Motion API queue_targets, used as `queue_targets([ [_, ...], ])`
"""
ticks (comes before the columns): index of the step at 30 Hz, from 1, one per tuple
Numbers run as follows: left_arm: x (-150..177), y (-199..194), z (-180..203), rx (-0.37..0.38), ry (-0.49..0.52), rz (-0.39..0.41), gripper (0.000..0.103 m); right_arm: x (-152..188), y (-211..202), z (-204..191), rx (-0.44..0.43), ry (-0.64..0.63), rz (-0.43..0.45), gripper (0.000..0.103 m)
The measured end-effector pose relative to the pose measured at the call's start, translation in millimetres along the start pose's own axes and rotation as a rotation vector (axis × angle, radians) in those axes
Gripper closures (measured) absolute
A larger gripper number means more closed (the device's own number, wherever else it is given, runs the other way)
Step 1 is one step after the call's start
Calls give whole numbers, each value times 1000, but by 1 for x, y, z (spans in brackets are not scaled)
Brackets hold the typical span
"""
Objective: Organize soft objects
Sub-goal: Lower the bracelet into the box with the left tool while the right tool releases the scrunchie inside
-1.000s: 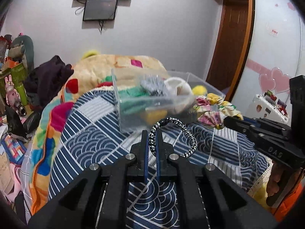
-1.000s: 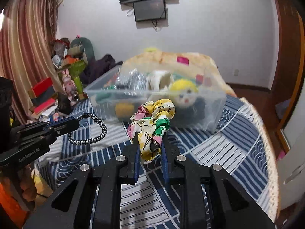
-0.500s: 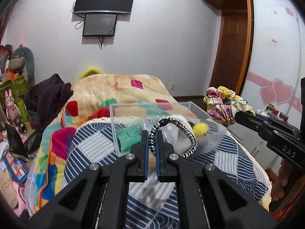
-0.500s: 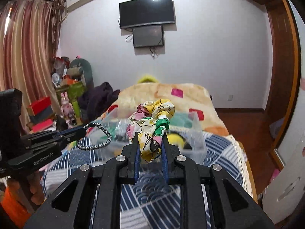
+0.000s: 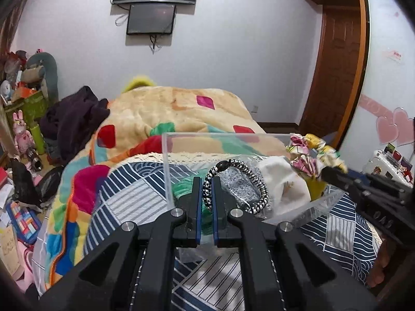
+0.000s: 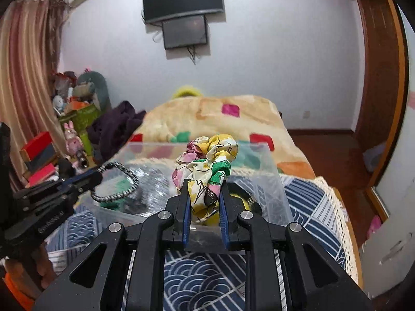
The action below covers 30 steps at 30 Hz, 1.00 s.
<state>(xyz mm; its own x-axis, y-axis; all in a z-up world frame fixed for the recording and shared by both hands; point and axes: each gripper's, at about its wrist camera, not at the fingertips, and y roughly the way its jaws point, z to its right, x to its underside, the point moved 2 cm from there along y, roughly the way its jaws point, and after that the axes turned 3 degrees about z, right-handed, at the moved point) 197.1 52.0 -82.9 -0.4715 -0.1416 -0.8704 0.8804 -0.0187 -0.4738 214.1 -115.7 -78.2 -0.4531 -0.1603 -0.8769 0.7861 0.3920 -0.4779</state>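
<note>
Left gripper (image 5: 206, 197) fingers clamped narrow on braided hair tie (image 5: 234, 185), right gripper (image 6: 205, 200) fingers pinching floral scrunchie (image 6: 207, 165), both poised above clear bin (image 6: 275, 181) on the bed. Light, limp, compressible; best pinched at bunched fabric or cord. Closer over the bin's opening than half a second earlier.

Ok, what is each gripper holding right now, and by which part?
Left gripper pinches one side of the black-and-white braided cord loop. Right gripper clamps the lower folds of the floral fabric scrunchie.
</note>
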Motion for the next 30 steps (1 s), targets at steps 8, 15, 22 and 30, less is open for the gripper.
queue_targets([
  [8, 7, 6, 3, 34, 1, -39, 91, 11, 1, 7, 22, 14, -55, 73],
  [15, 5, -13, 6, 39, 7, -6, 77, 6, -14, 8, 52, -12, -23, 51],
  [22, -6, -49, 15, 65, 27, 68, 75, -7, -37, 11, 62, -23, 39, 48],
  [30, -24, -106, 33, 92, 67, 196, 60, -28, -83, 5, 29, -41, 173, 47],
])
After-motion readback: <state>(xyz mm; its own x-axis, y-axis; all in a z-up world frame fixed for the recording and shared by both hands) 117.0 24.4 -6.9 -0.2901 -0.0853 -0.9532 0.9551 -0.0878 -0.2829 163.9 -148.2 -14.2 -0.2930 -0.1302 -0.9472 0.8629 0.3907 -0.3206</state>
